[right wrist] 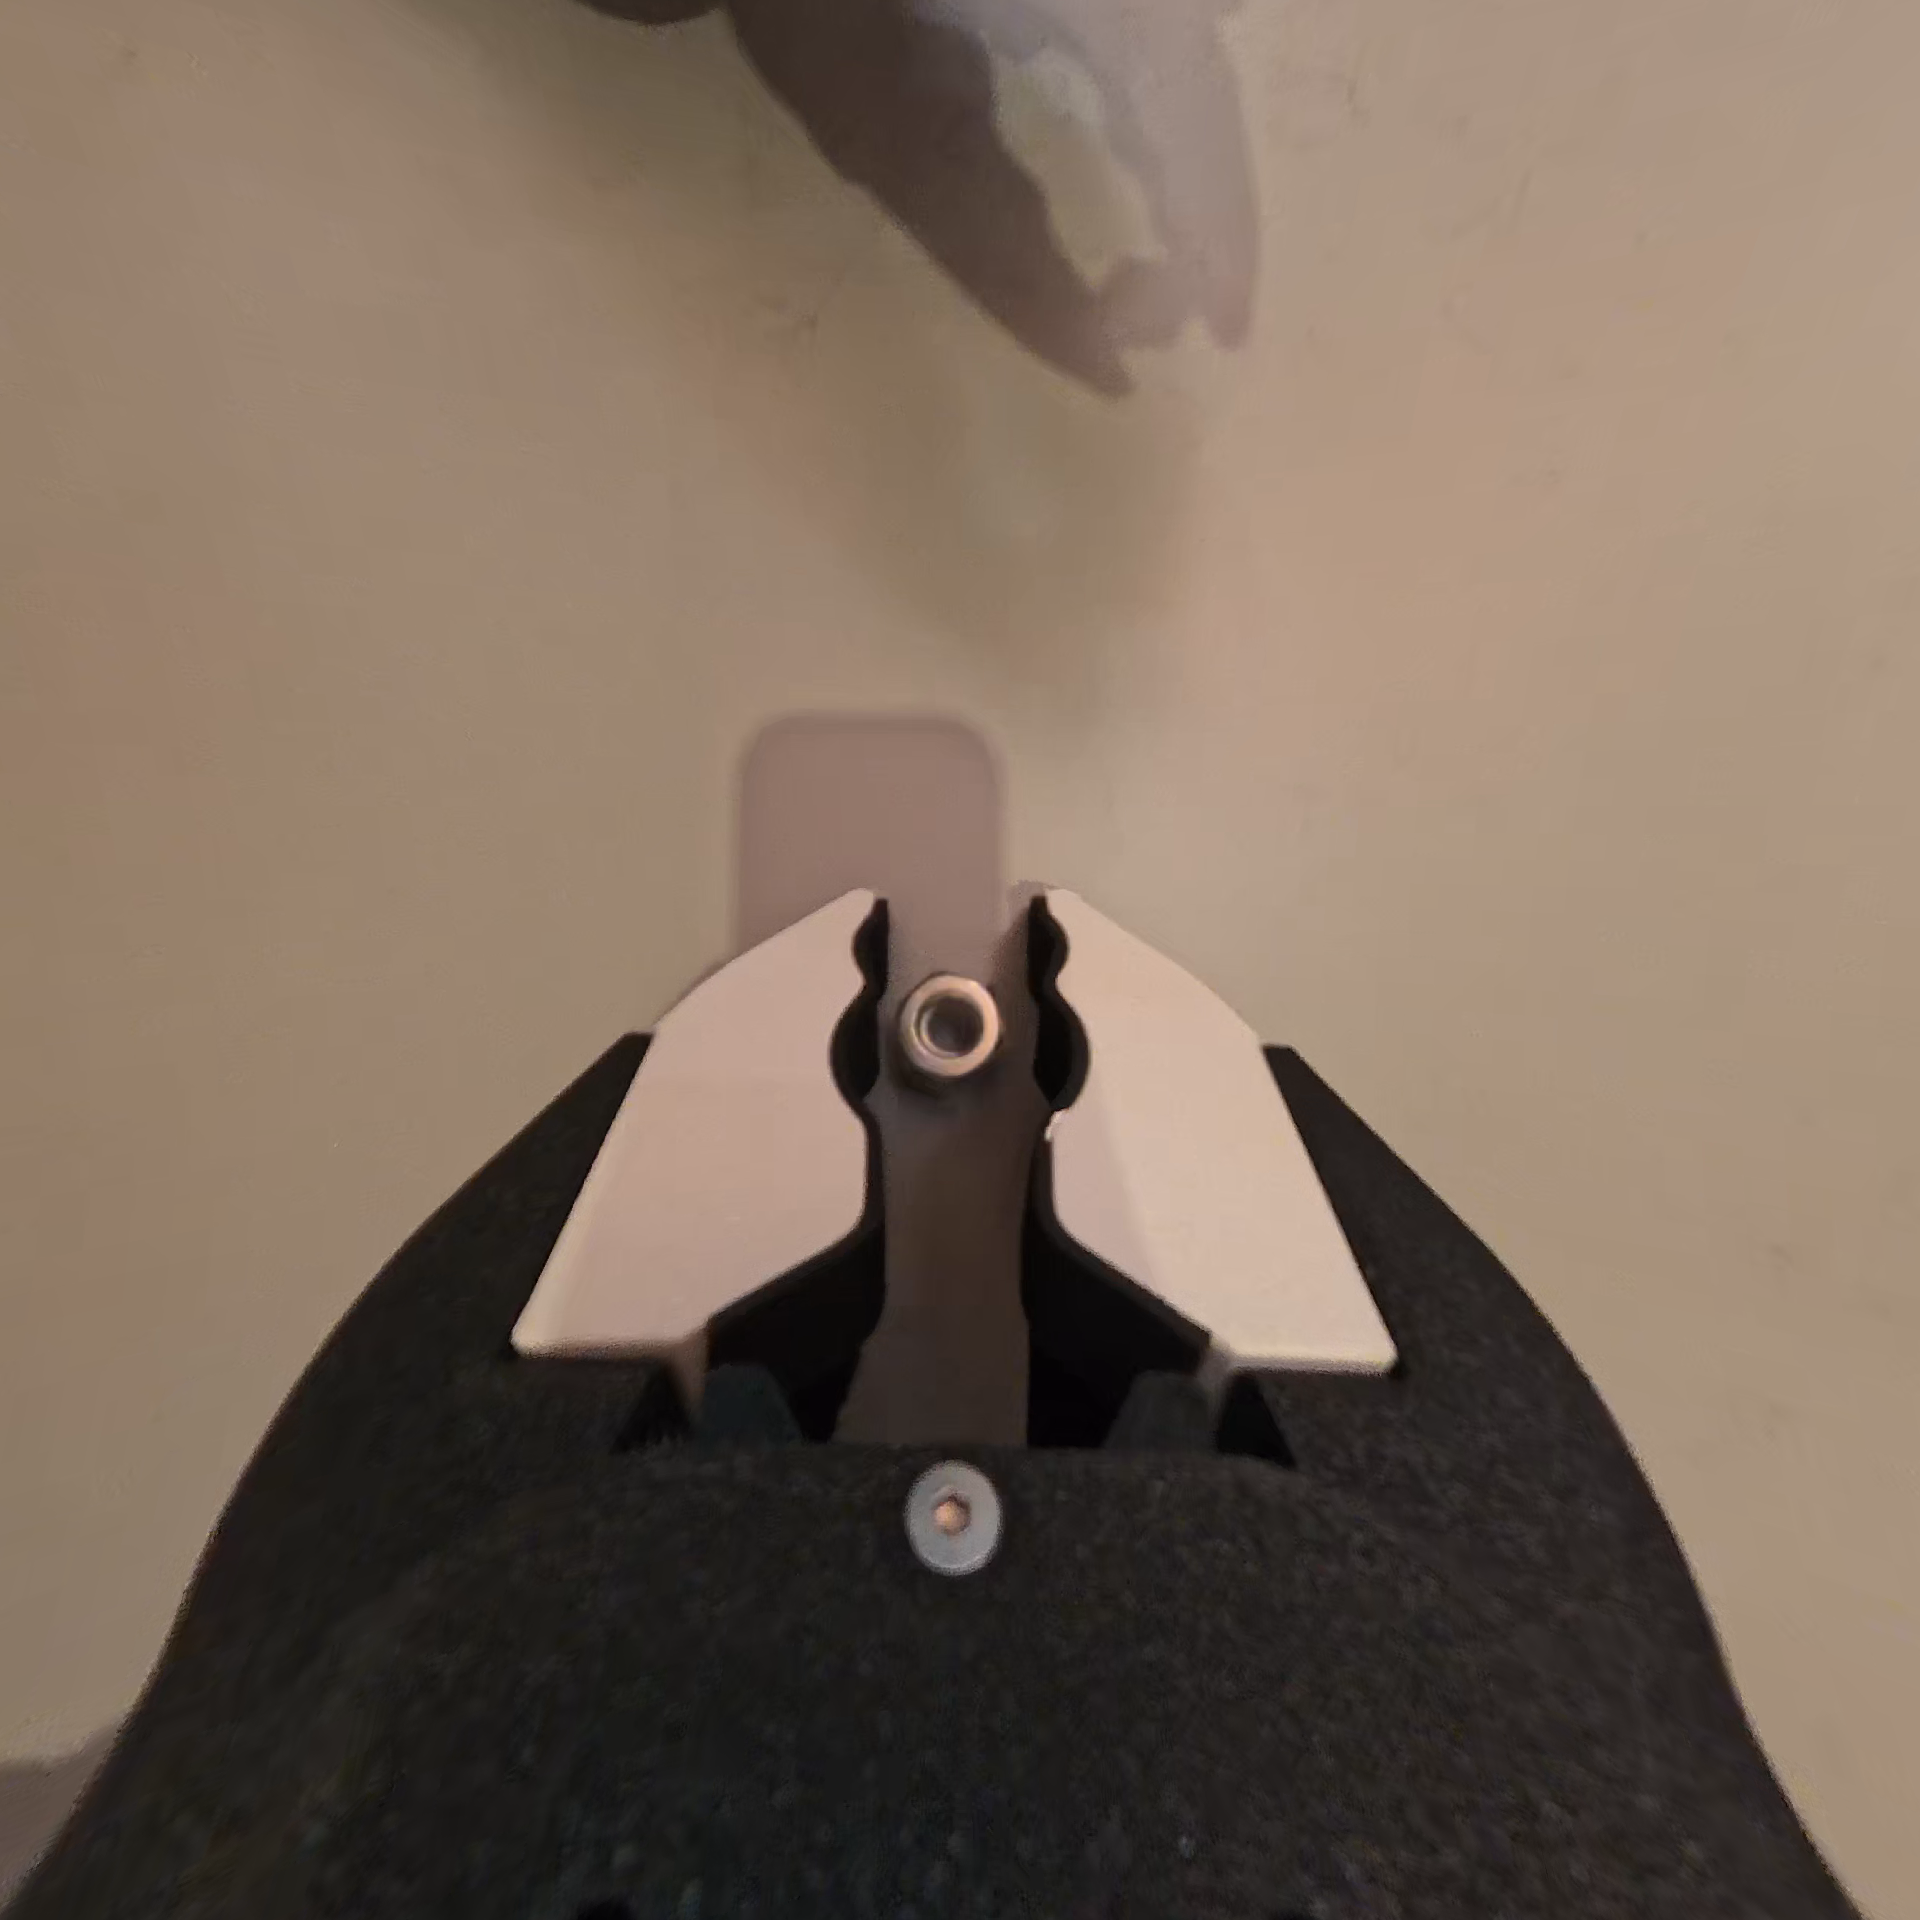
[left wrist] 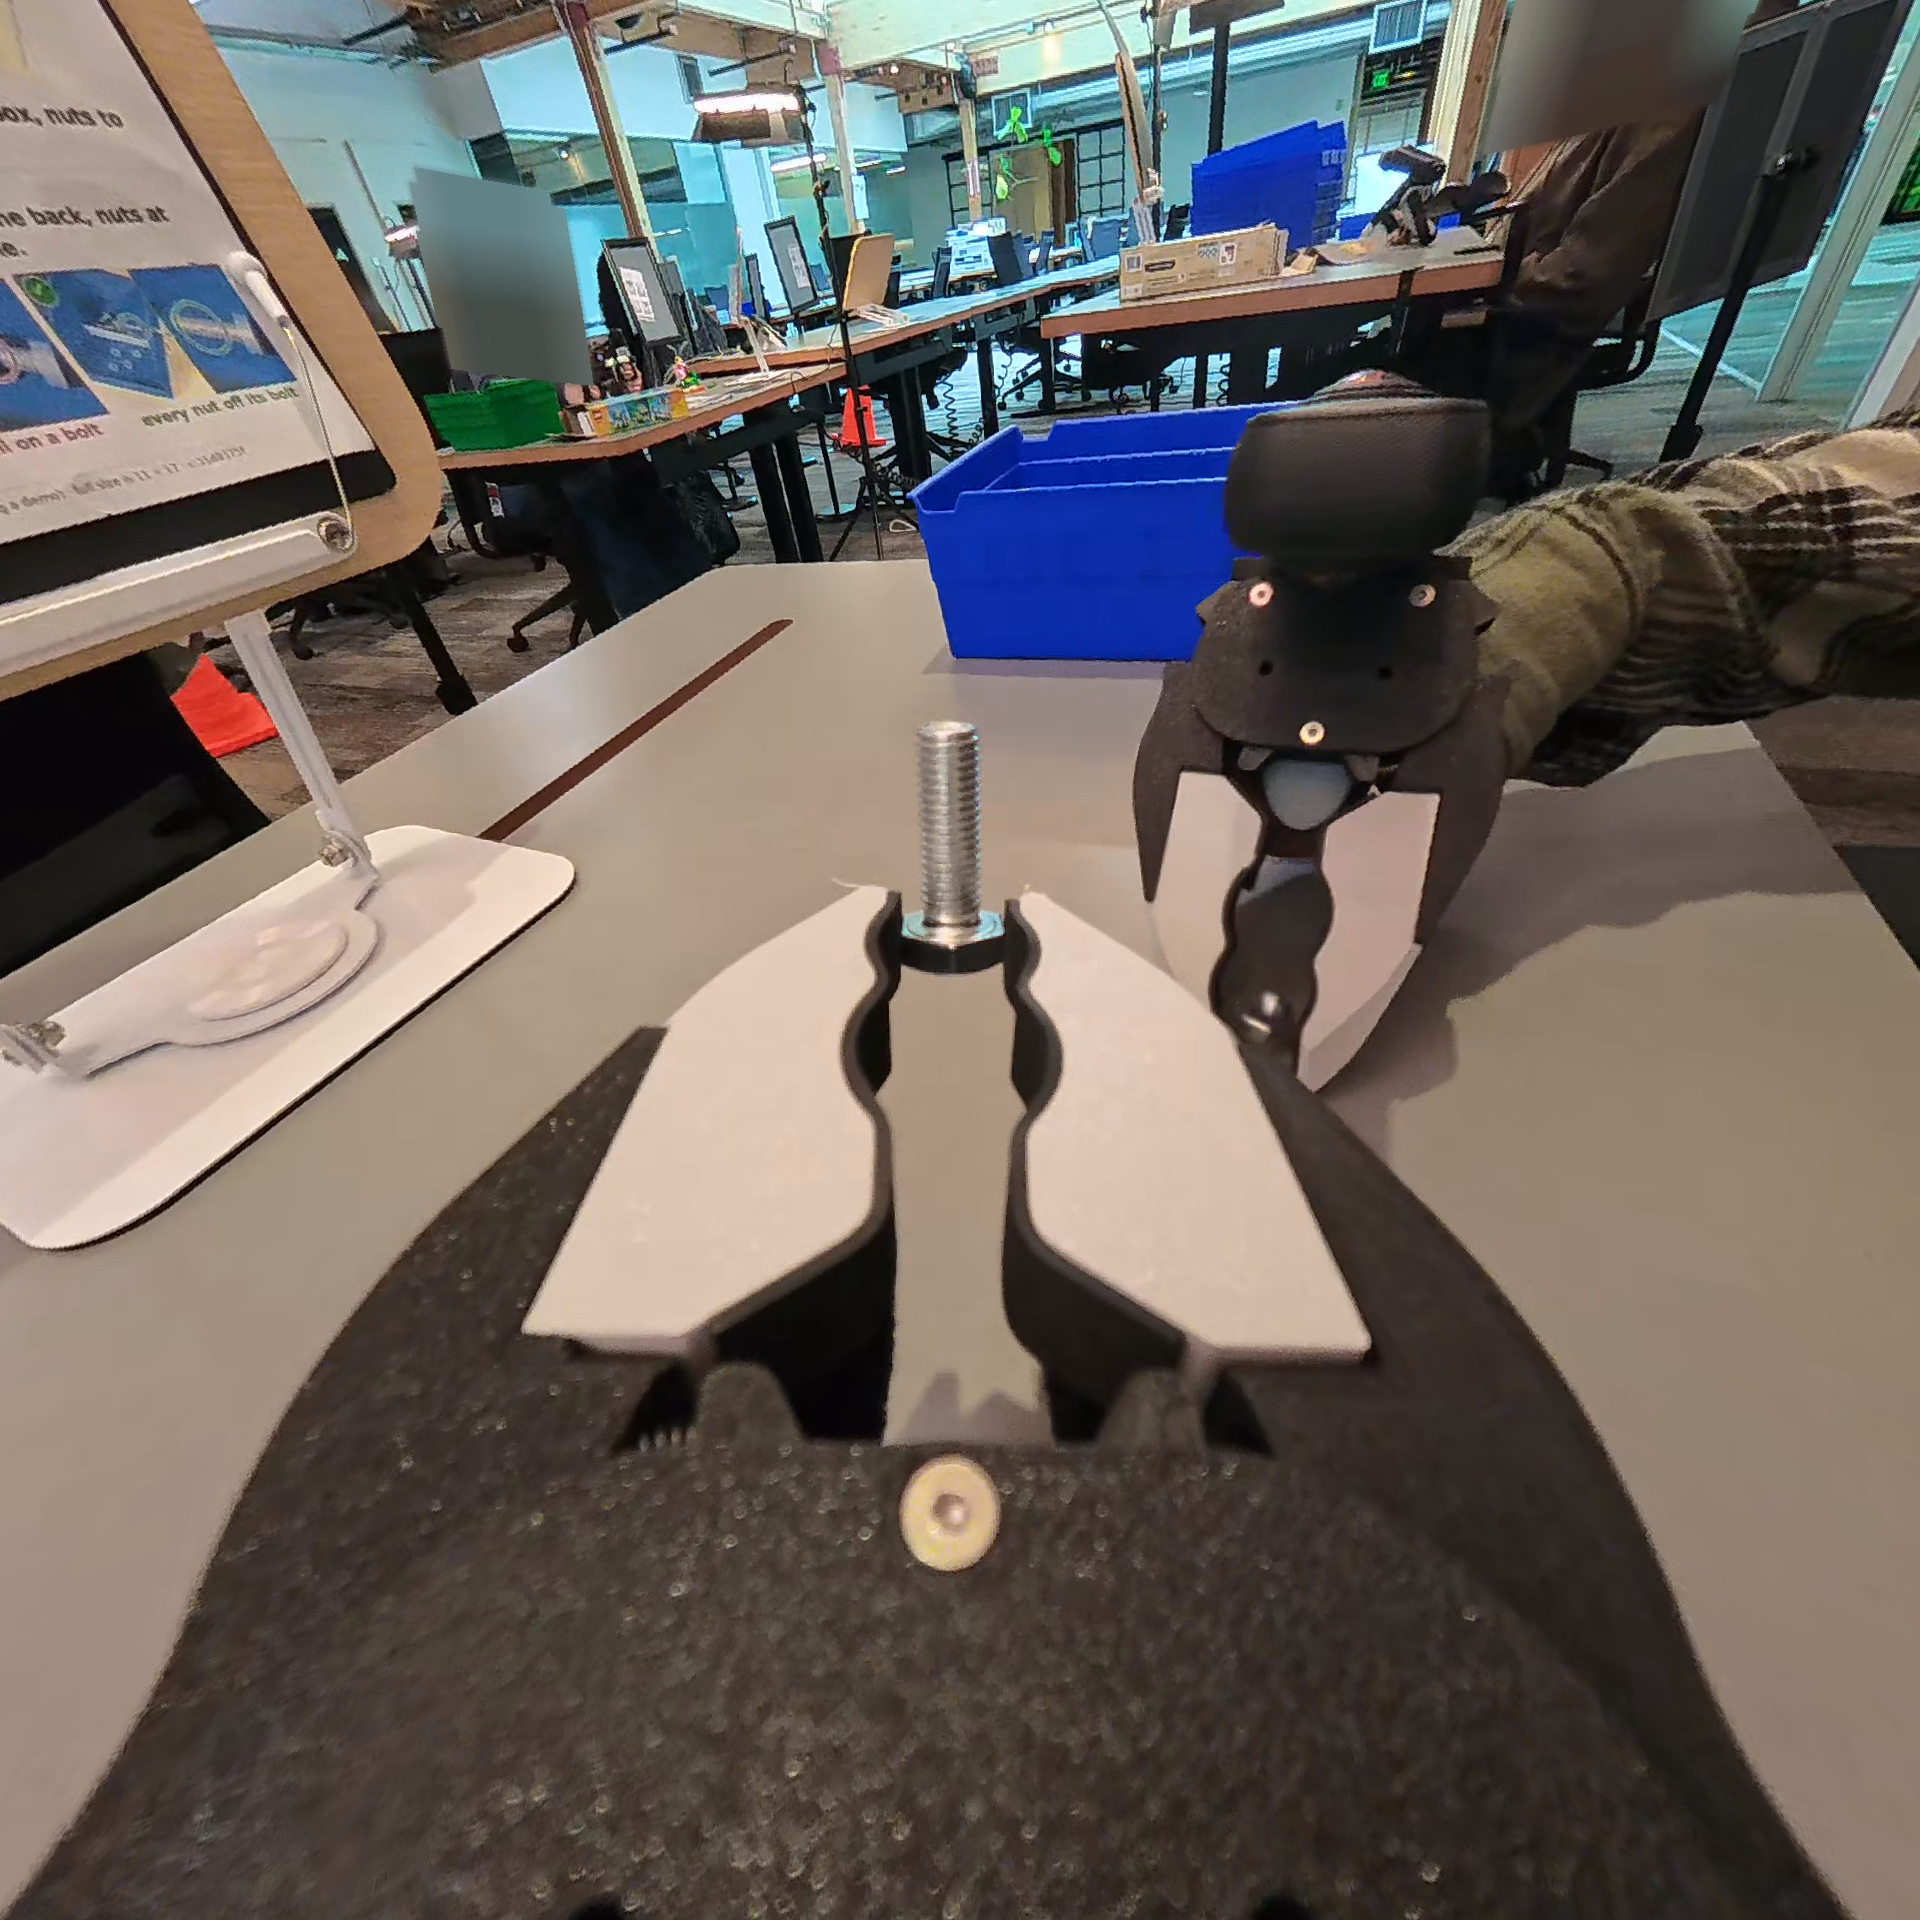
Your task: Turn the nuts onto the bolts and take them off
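My left gripper point(left wrist: 951, 935) is shut on the hex head of a silver bolt point(left wrist: 948, 821), which stands upright with its thread pointing up, low over the grey table point(left wrist: 623, 1039). My right gripper point(left wrist: 1270, 1023) points down at the table just right of the bolt. In the right wrist view a silver nut point(right wrist: 951, 1029) lies hole-up between that gripper's point(right wrist: 956, 914) narrow jaws. A thin dark gap shows on each side of the nut. I cannot tell whether the pads touch it lower down.
A blue bin point(left wrist: 1081, 540) stands at the table's far edge, behind the right gripper. A white stand point(left wrist: 208, 1018) holding an instruction sheet is at the left. A person's plaid sleeve point(left wrist: 1683, 582) reaches in from the right. Office desks lie beyond.
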